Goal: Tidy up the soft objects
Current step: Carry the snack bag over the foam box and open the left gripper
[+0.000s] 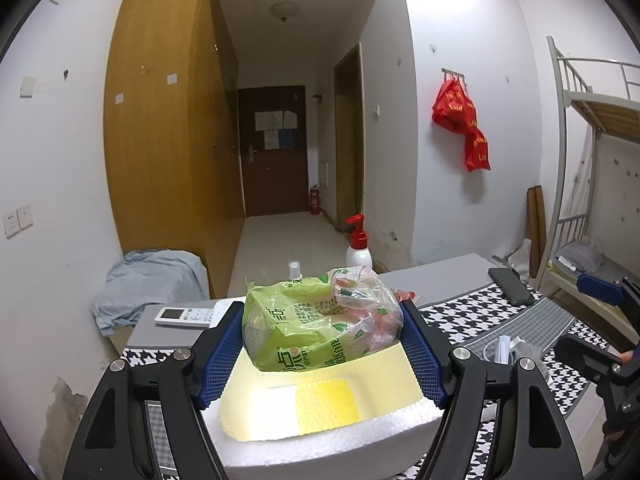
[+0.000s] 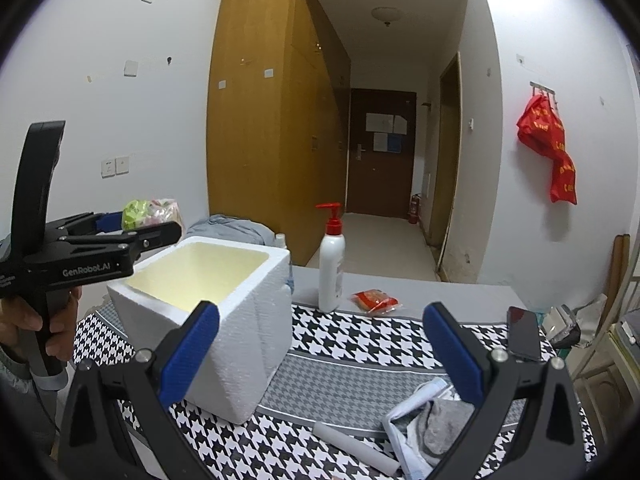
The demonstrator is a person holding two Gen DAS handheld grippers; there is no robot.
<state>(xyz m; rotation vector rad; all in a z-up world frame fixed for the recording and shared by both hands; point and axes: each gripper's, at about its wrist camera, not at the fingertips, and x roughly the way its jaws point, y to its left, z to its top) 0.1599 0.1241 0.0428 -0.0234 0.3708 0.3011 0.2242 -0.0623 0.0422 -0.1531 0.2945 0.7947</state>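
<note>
Organizing of soft objects, mid-course. The left gripper (image 1: 322, 334) is shown pinching a soft green plastic-wrapped tissue pack with a floral clear bag knotted round it (image 1: 320, 320); its two blue ribbed pads (image 1: 222, 346) press on the pack's flanks, denting the wrap. The pack is held above the open mouth of the white polystyrene foam box with a yellowish interior (image 1: 320, 432), its lower edge at about rim level; whether it touches the box cannot be told. The box interior is seen bare in the right wrist view, so nothing appears to have been stowed yet.

The right gripper (image 2: 320, 354) is shown spread wide and empty, poised over the black-and-white houndstooth tablecloth (image 2: 360, 344). Near its right finger a crumpled bundle of grey and white cloth in clear wrapping (image 2: 424, 432) lies on the cloth, with a white paper roll (image 2: 356, 446) just beside it; a small red packet (image 2: 374, 300) lies farther off, near the white pump bottle with a red nozzle (image 2: 332, 268). These are judged to be left for sorting.

The first deposit is judged close to completion; release into the box and collection of the remaining soft items are outstanding.
</note>
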